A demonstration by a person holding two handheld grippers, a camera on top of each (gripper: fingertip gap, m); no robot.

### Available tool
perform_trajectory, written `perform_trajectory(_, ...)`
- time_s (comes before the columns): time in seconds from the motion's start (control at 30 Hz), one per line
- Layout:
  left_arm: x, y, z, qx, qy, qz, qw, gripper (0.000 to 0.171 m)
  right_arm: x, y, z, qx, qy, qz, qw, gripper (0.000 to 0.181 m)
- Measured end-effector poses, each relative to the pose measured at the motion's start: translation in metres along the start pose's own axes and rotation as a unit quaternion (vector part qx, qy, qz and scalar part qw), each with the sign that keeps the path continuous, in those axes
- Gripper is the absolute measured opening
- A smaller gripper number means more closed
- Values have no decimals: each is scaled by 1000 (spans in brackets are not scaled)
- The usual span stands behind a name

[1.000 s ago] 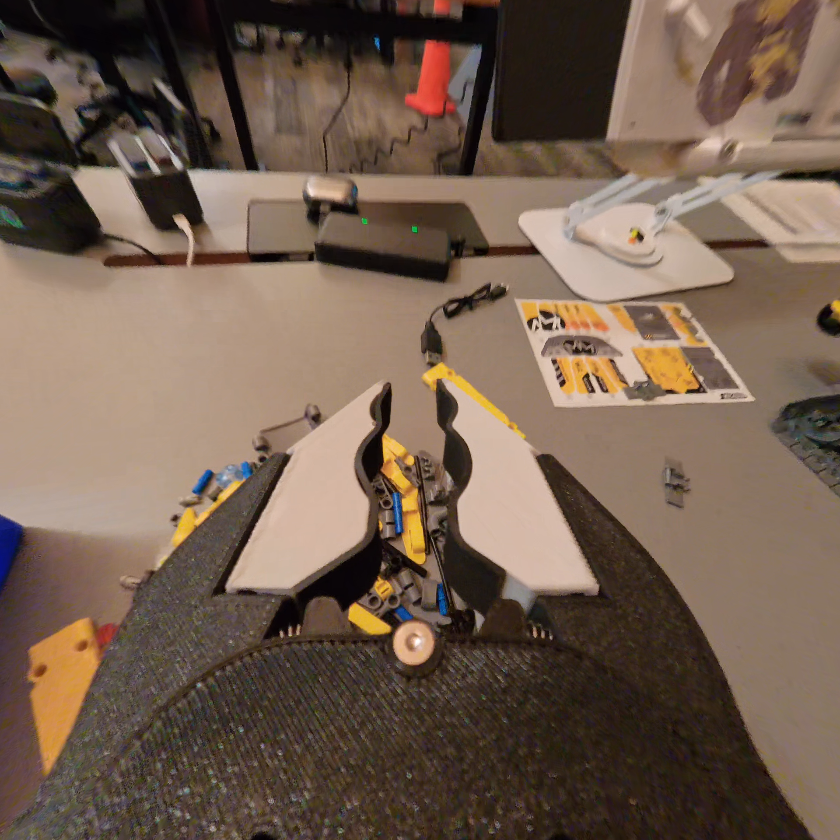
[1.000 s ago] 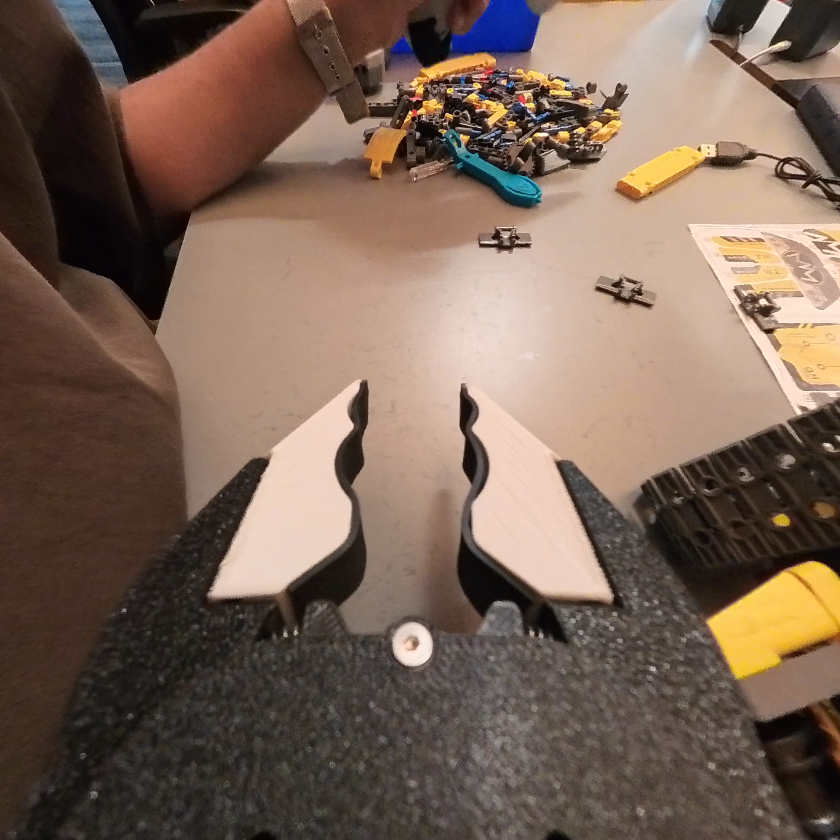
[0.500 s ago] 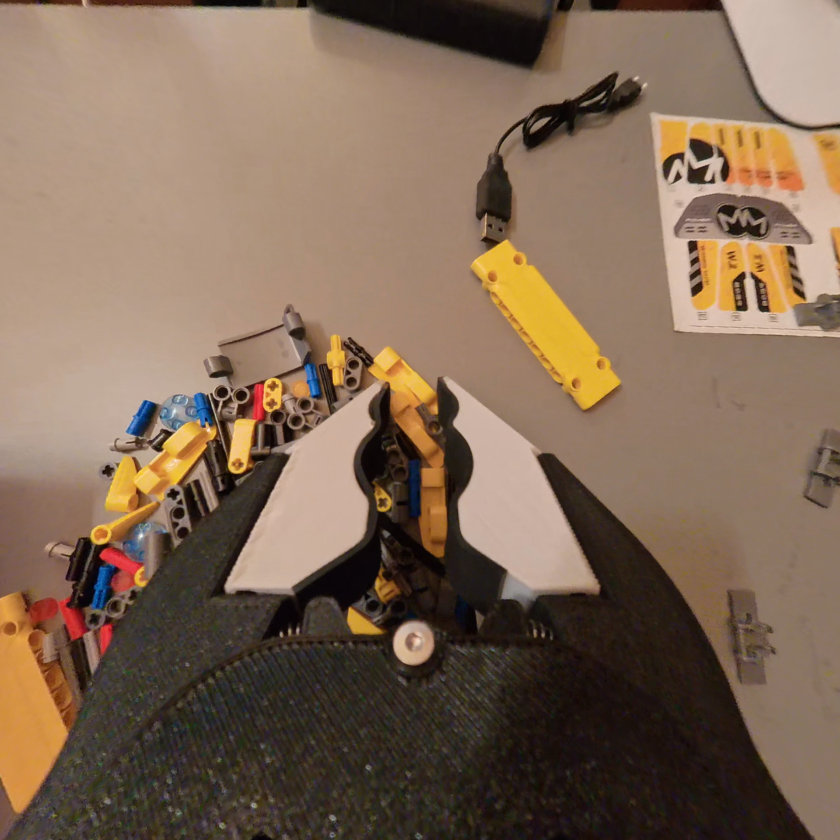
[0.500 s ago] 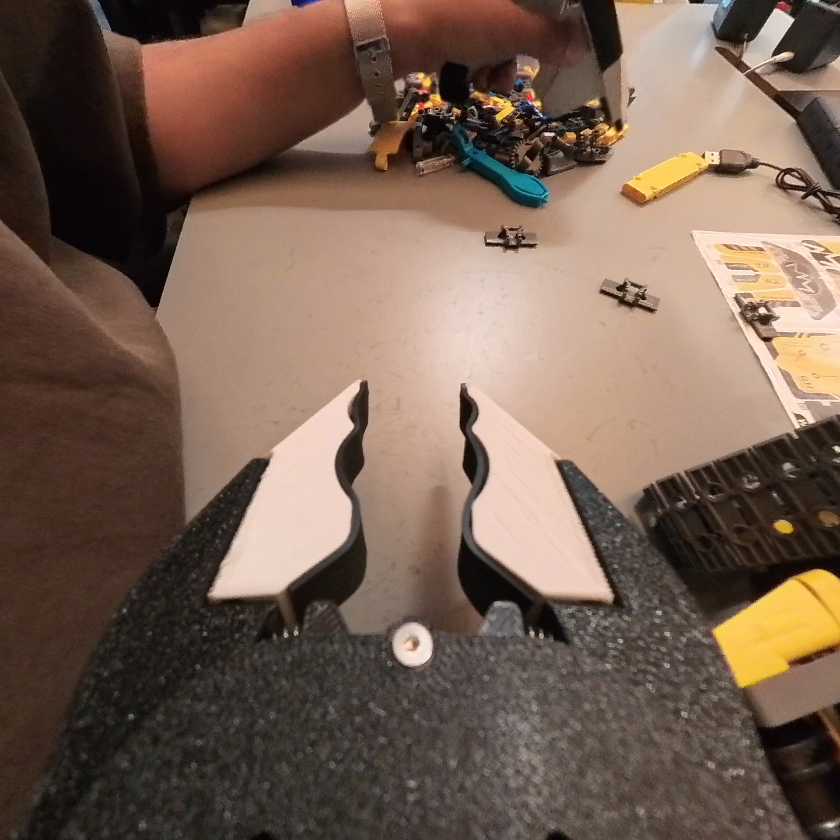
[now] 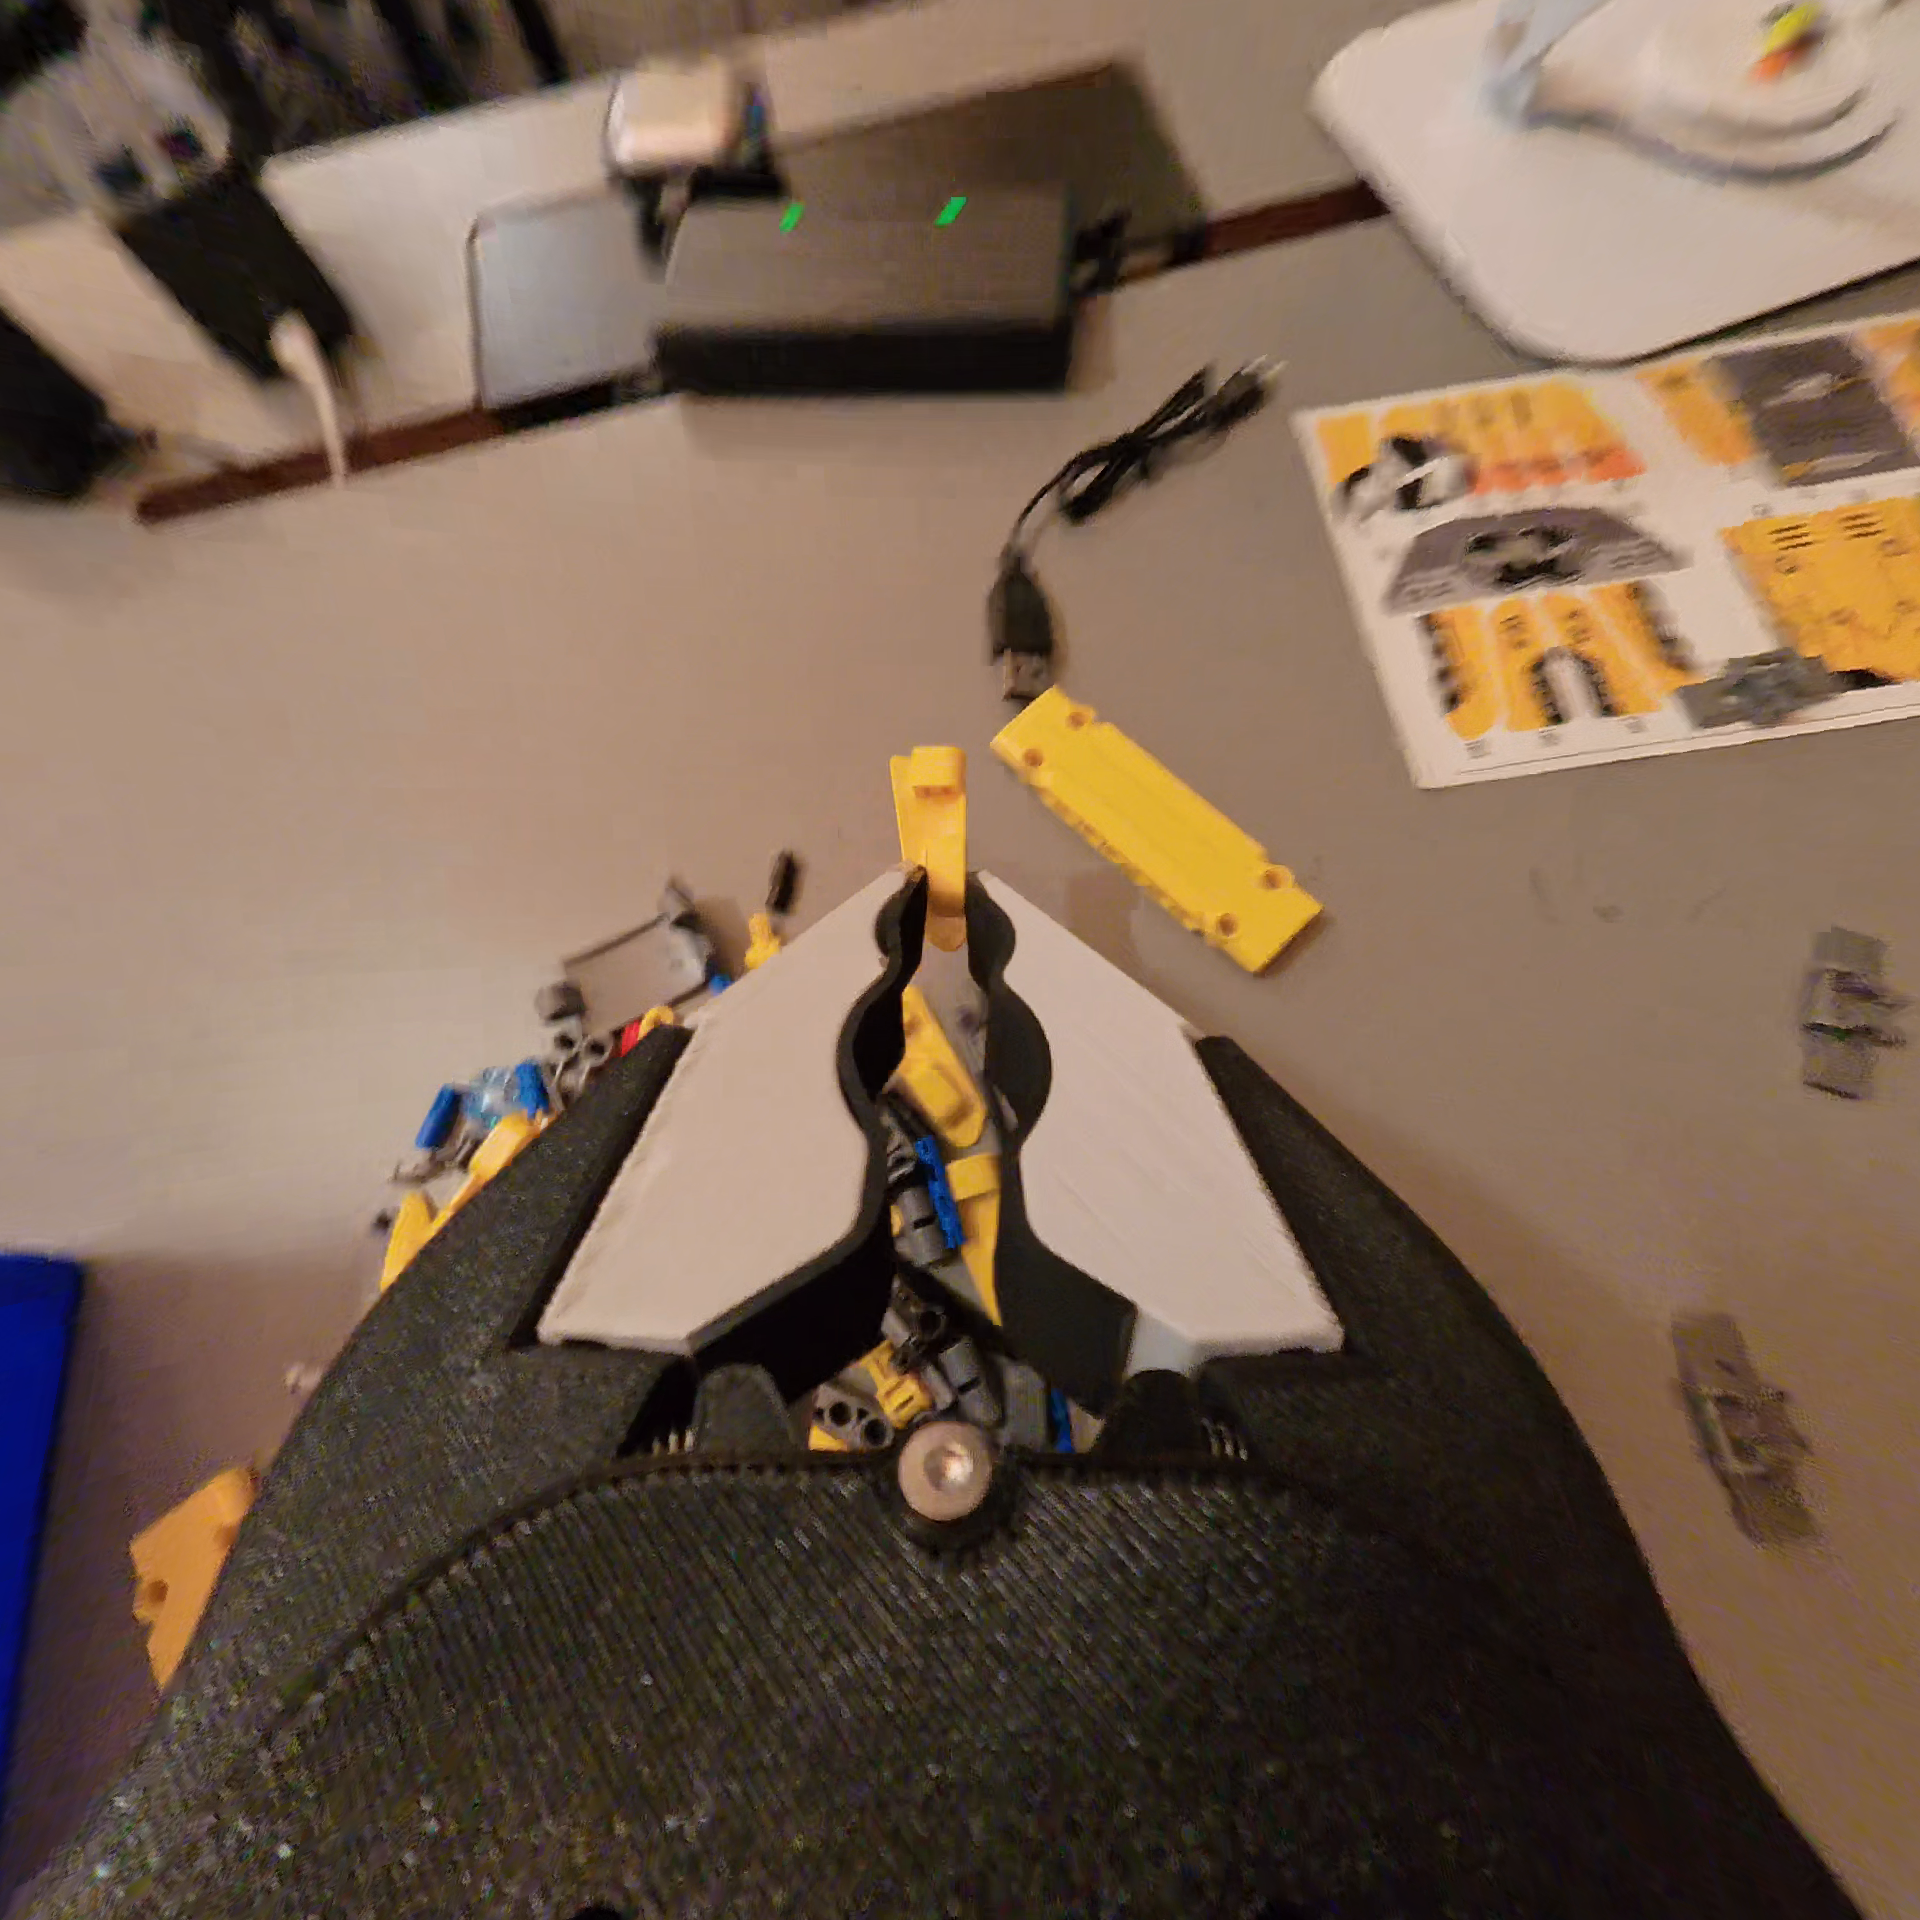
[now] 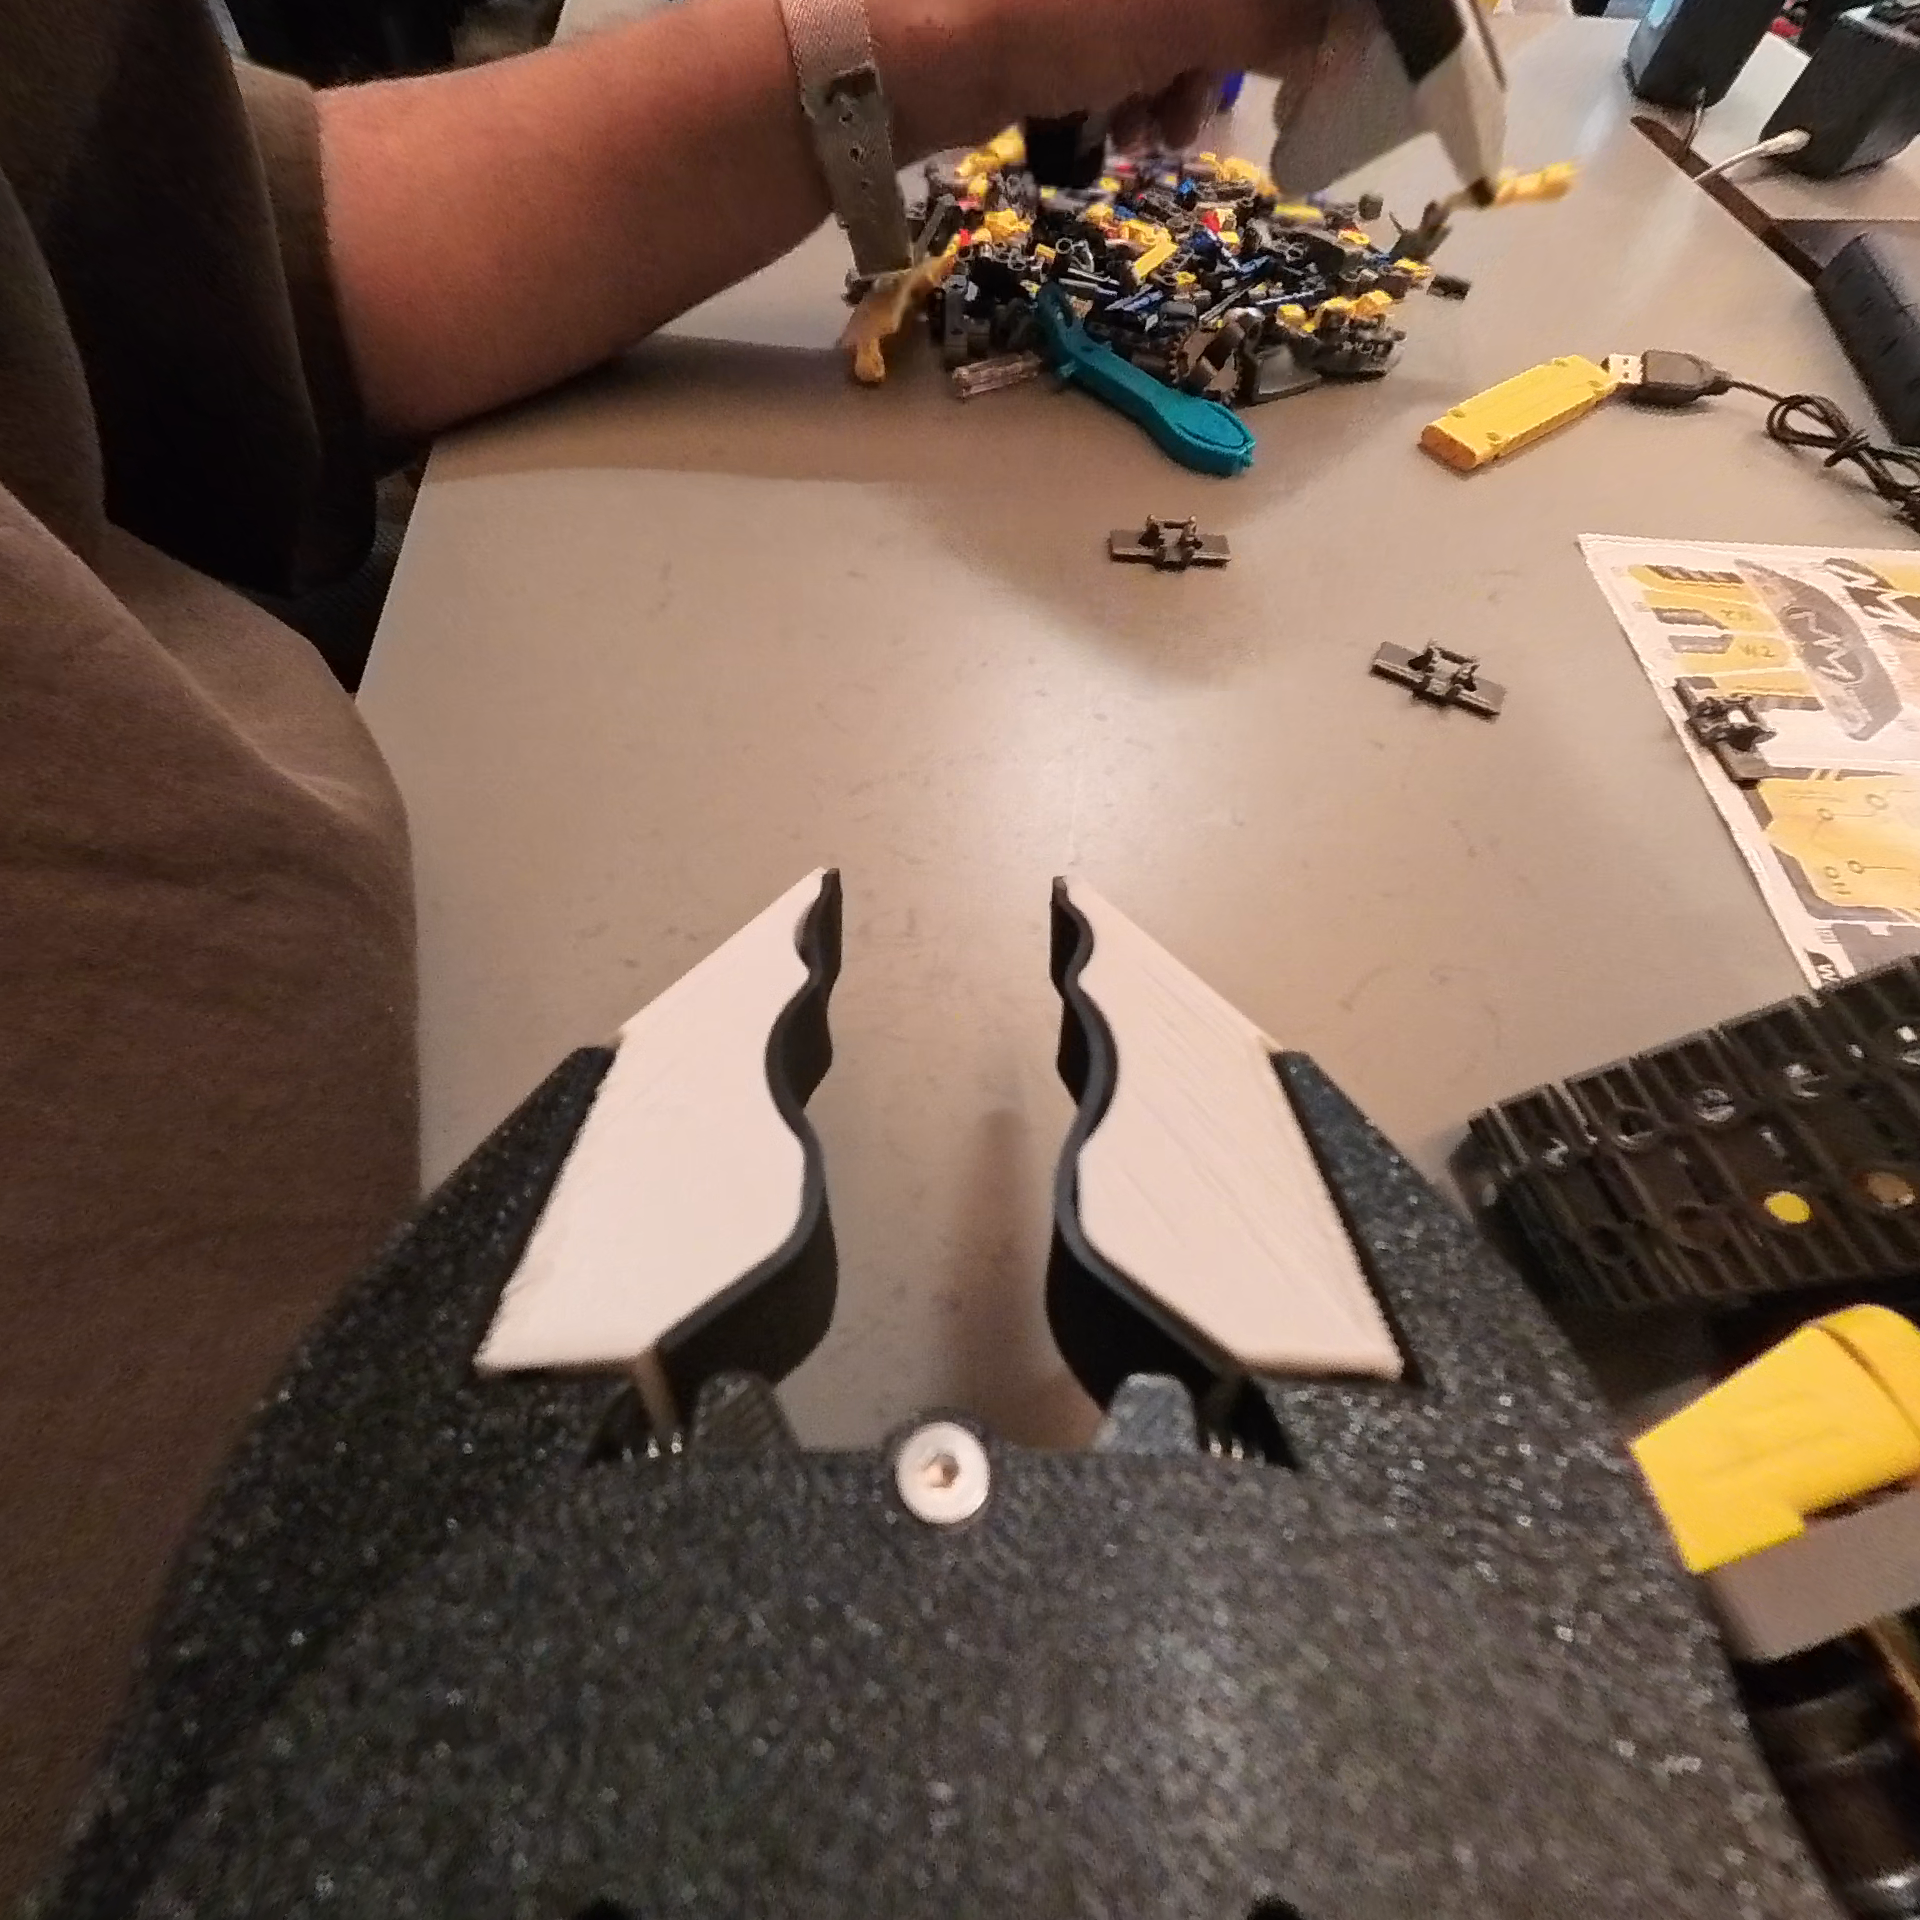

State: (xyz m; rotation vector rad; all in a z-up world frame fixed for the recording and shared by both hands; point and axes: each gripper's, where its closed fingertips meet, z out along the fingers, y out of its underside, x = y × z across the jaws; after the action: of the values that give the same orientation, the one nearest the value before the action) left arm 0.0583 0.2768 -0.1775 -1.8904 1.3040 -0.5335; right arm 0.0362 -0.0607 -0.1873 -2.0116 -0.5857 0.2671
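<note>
My left gripper (image 5: 943, 883) is shut on a small yellow building piece (image 5: 932, 821) and holds it above a pile of small yellow, grey and blue building pieces (image 5: 540, 1101). From the right wrist view the left gripper (image 6: 1475, 187) carries the yellow piece (image 6: 1527, 185) over the pile (image 6: 1164, 281). A long yellow panel (image 5: 1153, 826) lies just right of the held piece. My right gripper (image 6: 945, 904) is open and empty, low over bare grey table (image 6: 727, 727). A black tracked model with yellow parts (image 6: 1714, 1174) sits at its right.
A sticker sheet (image 5: 1621, 540) lies at the right, a black USB cable (image 5: 1091, 499) behind the panel, and a black box with green lights (image 5: 862, 281) at the back. A teal tool (image 6: 1143, 400) and grey track links (image 6: 1169, 542) lie near the pile. A person's forearm (image 6: 582, 218) reaches across. The grippers' ends are close to 35 cm from one another.
My left gripper closed on a yellow piece from the pile and lifted it up. My right gripper has stayed open in the same place.
</note>
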Motion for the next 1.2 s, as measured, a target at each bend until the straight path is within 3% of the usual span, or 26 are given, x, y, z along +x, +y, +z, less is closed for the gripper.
perform_trajectory(0.17, 61, -35, -34, 125, 133, 81, 980, 4, 2, -2, -2, 8, 1, 9, 1000, 38)
perform_trajectory(0.3, 109, -49, -60, 180, 170, 158, 956, 3, 9, -6, -5, 27, -2, 42, 999, 38)
perform_trajectory(0.47, 176, -59, -98, 233, 241, 191, 923, 3, 19, -12, -11, 52, 3, 84, 995, 37)
perform_trajectory(0.6, 223, -56, -116, 267, 279, 236, 892, 3, 25, -24, -19, 93, 12, 102, 990, 37)
perform_trajectory(0.8, 269, -31, -111, 269, 323, 294, 858, 3, 36, -51, -45, 174, 66, 87, 979, 35)
perform_trajectory(0.93, 279, -29, -116, 299, 297, 336, 843, 3, 53, -58, -62, 212, 100, 131, 963, 35)
perform_trajectory(1.2, 293, -26, -127, 354, 200, 434, 804, 3, 59, -56, -64, 225, 73, 194, 952, 37)
